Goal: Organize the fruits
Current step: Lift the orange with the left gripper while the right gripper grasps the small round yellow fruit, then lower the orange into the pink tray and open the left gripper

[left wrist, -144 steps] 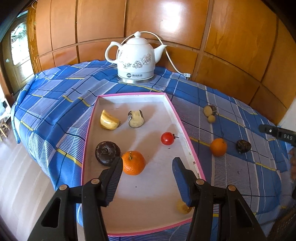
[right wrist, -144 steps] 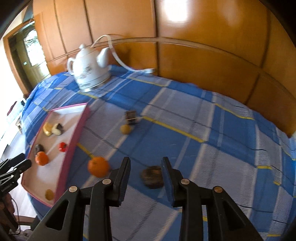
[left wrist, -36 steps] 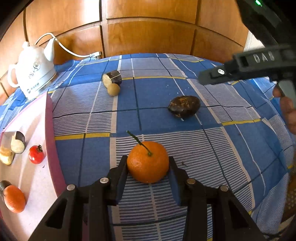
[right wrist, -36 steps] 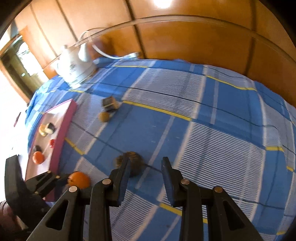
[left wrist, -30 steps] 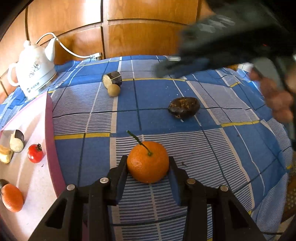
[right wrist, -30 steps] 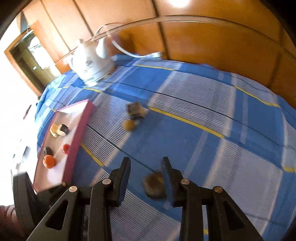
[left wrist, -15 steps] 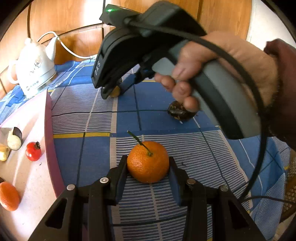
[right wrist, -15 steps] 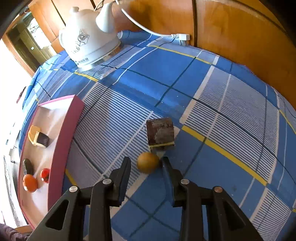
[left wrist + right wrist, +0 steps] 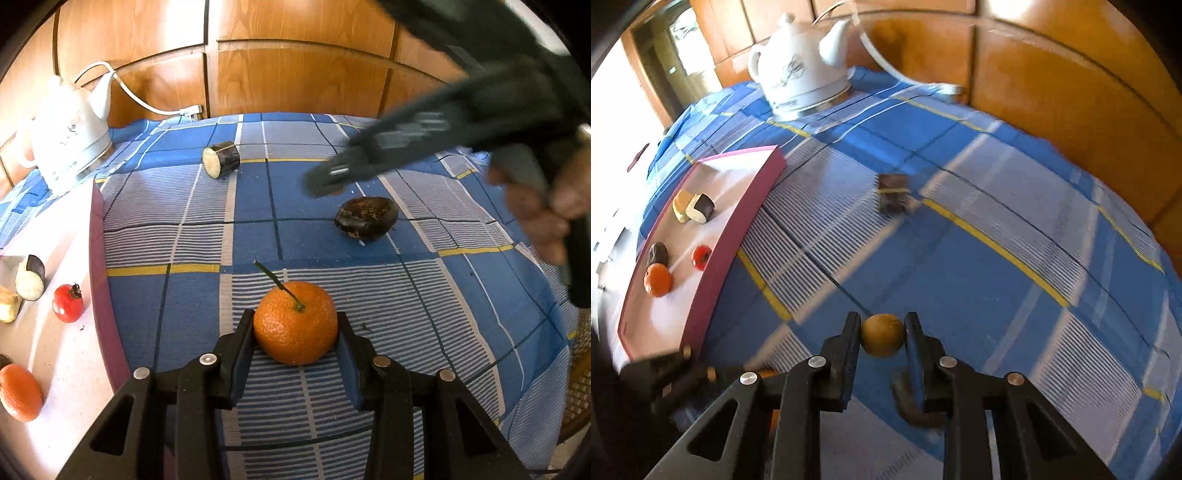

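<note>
My left gripper (image 9: pixel 295 332) is shut on an orange with a green stem (image 9: pixel 295 322), low over the blue checked cloth. My right gripper (image 9: pixel 882 334) is shut on a small round tan fruit (image 9: pixel 882 335) and holds it above the cloth; in the left wrist view it shows blurred at the right (image 9: pixel 325 177). A dark brown fruit (image 9: pixel 366 218) and a cut eggplant piece (image 9: pixel 221 159) lie on the cloth. The pink-rimmed tray (image 9: pixel 98 258) at the left holds a tomato (image 9: pixel 67 302), another orange (image 9: pixel 19 392) and an eggplant piece (image 9: pixel 30 277).
A white kettle (image 9: pixel 799 72) with its cord stands at the back of the table, near the wood-panelled wall. The cloth falls away at the table's right edge (image 9: pixel 554 369). The left gripper shows dark and blurred at the lower left of the right wrist view (image 9: pixel 665 376).
My right gripper has closed on the small tan fruit beside the eggplant piece and lifted it back toward me. My left gripper still holds the orange in place.
</note>
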A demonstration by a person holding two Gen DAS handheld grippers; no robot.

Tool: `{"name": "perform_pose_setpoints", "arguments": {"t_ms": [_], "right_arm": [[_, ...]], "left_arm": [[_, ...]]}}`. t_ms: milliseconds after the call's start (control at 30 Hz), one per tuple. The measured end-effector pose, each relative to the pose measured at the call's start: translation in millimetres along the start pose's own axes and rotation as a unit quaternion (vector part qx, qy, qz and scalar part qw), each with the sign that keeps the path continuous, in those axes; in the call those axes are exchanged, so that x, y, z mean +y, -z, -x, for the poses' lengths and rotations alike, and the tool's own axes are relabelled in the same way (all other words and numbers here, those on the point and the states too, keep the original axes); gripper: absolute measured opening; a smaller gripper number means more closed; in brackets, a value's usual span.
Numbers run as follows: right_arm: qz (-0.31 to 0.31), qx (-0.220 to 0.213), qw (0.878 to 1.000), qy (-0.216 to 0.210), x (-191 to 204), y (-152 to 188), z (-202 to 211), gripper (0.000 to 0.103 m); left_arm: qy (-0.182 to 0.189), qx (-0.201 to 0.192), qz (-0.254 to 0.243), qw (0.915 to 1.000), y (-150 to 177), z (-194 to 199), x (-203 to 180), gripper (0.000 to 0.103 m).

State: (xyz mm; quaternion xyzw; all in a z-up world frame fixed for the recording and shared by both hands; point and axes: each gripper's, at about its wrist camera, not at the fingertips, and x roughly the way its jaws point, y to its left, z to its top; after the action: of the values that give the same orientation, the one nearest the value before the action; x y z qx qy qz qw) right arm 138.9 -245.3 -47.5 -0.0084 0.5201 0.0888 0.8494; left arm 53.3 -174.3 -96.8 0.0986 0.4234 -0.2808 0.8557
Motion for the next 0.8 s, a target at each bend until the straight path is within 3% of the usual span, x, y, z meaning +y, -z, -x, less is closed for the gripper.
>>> {"name": "perform_pose_setpoints", "arguments": {"t_ms": [167, 400, 800], "right_arm": [[-0.050, -0.008, 0.998, 0.035, -34.5, 32.8, 21.7, 0.024], [-0.084, 0.034, 0.993, 0.080, -63.4, 61.4, 4.9, 0.024], [-0.084, 0.041, 0.993, 0.070, -69.6, 65.7, -4.5, 0.024]], "left_arm": [[0.002, 0.012, 0.013, 0.9998, -4.8, 4.3, 1.8, 0.041], [0.000, -0.002, 0.029, 0.9996, -7.5, 31.3, 1.8, 0.041], [-0.032, -0.035, 0.065, 0.9967, -10.3, 82.7, 16.7, 0.041]]}}
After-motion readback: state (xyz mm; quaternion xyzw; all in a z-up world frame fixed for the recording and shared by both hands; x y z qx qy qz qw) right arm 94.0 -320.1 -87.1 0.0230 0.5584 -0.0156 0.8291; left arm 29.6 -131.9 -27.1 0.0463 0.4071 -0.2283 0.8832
